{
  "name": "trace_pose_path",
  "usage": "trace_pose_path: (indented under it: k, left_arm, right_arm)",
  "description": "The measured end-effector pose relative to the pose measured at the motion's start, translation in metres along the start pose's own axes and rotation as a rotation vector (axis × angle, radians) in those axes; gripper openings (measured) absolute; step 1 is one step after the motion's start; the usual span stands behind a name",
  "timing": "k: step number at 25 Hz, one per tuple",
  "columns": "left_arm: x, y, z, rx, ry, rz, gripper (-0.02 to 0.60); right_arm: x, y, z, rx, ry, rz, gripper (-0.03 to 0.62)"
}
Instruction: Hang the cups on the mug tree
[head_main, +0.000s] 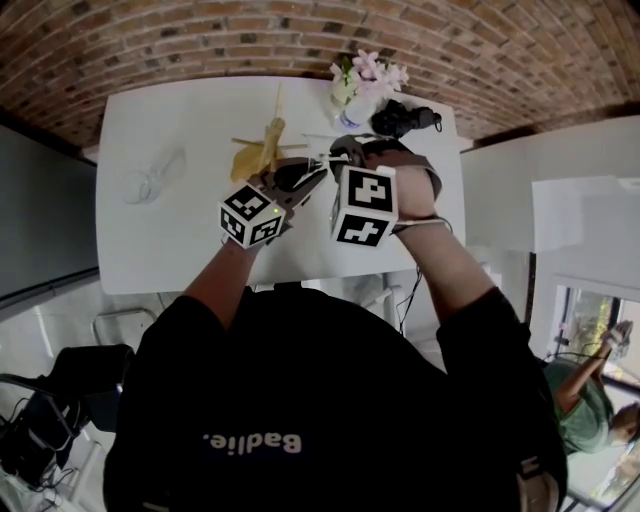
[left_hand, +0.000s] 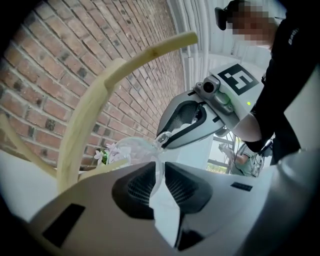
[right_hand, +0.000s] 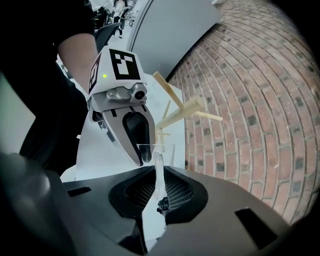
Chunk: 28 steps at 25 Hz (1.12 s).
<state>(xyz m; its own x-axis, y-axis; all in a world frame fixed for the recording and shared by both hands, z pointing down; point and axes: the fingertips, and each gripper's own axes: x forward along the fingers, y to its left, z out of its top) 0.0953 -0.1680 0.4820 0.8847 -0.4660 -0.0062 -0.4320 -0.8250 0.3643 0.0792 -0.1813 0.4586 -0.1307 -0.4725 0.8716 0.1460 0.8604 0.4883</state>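
A clear glass cup hangs between my two grippers, just in front of the wooden mug tree. My left gripper points level, and its pads lie against a thin part of the glass. The right gripper tilts down and is shut on a narrow upright piece of the cup, seemingly its handle. In the right gripper view the left gripper has its tips at the cup's rim. The tree's pale pegs stick out just behind it. A second clear cup lies on the table's left side.
A vase of pink and white flowers and a black object stand at the far right of the white table. A brick wall runs behind the table. A chair stands near its front edge.
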Motion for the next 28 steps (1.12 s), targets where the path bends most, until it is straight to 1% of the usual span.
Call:
trace_pose_path:
  k: [11,20,28]
  left_arm:
    - [-0.011,0.009,-0.01,-0.081,0.029,0.035,0.061]
    - [-0.023,0.017,-0.018,-0.11,0.068,0.065,0.067]
    - [-0.027,0.02,-0.018,-0.146,0.076,0.065,0.069]
  right_arm:
    - [0.01,0.008,0.014,-0.059,0.053,-0.026,0.067]
    - [0.019,0.015,0.026,-0.064,0.073,-0.036,0.067]
    - [0.021,0.016,0.033,-0.094,0.088,-0.053,0.067]
